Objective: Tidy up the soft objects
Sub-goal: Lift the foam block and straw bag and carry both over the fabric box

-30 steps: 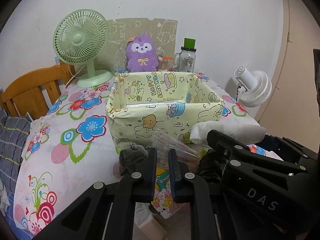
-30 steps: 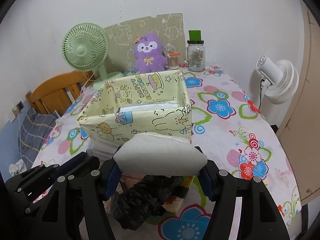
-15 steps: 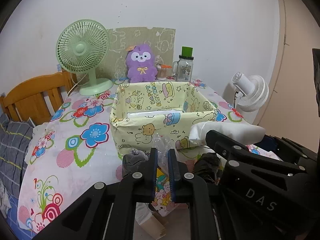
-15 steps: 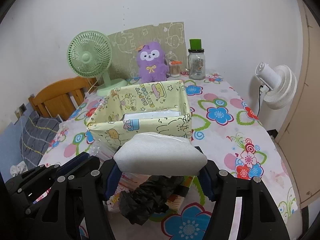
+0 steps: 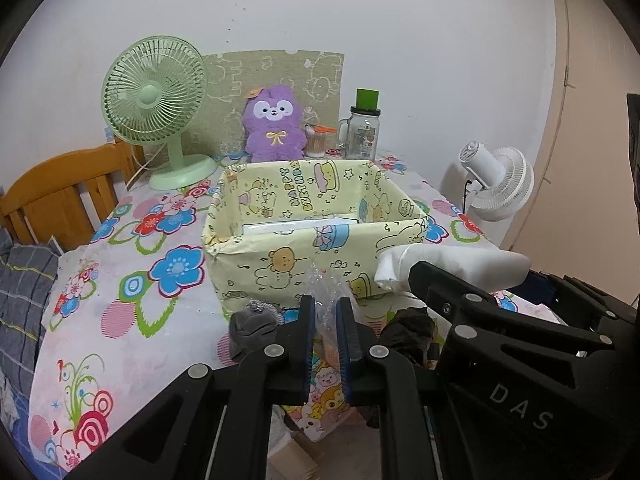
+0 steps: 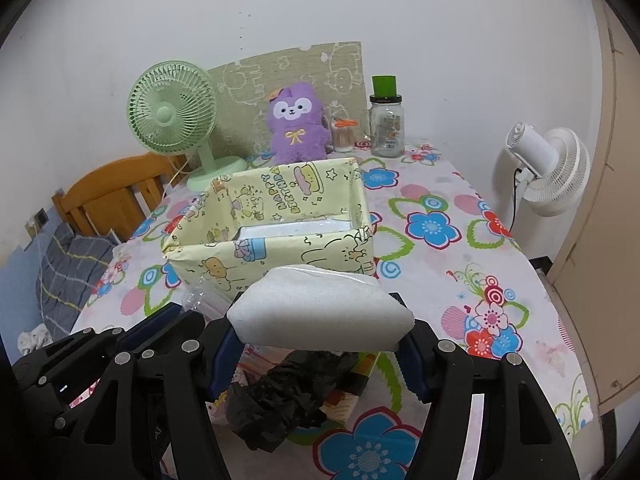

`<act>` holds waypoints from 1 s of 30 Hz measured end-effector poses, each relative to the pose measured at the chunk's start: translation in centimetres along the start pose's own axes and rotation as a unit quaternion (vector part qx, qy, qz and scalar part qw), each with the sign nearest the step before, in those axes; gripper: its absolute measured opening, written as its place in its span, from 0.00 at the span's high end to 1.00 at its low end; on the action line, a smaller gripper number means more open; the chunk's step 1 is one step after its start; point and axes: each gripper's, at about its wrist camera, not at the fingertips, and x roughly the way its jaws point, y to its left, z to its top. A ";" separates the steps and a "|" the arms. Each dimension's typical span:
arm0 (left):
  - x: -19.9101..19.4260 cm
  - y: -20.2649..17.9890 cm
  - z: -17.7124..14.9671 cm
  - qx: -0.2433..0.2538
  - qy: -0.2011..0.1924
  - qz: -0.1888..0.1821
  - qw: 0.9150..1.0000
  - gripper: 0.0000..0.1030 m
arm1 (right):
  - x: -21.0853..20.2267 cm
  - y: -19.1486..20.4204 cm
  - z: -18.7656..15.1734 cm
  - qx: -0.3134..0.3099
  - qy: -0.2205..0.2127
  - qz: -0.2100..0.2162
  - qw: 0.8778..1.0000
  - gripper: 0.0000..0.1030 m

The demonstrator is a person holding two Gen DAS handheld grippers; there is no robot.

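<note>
Your right gripper [image 6: 320, 354]: fingers half-spread, clamped on white foam pad [image 6: 322, 308], held just short of yellow birthday box [image 6: 276, 256] near wall. Your left gripper [image 5: 323, 338]: fingers nearly shut, pinching clear plastic bag [image 5: 326, 294], also short of box.

Risks:
- pad wide, soft; may catch box rim, fold, tip out
- bag slippery, thin pinch; may slide free before box
- grippers close together; may collide

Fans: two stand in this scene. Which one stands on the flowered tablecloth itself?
The green fan: its round base rests on the tablecloth beside the purple plush toy. The white fan stands off the table's right edge, beyond the cloth.
</note>
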 end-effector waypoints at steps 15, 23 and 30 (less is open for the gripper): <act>1.3 -0.6 0.5 -0.001 0.005 -0.012 1.000 0.92 | 0.9 -1.4 0.4 0.014 0.007 -0.004 1.000 0.33; -0.3 -0.8 1.2 0.007 -0.011 -0.003 1.000 0.93 | -0.6 -1.2 1.1 0.011 -0.013 -0.001 1.000 0.33; -2.3 -1.5 1.8 0.018 -0.034 -0.002 0.999 0.92 | -2.6 -0.8 1.6 0.007 -0.036 -0.004 0.999 0.33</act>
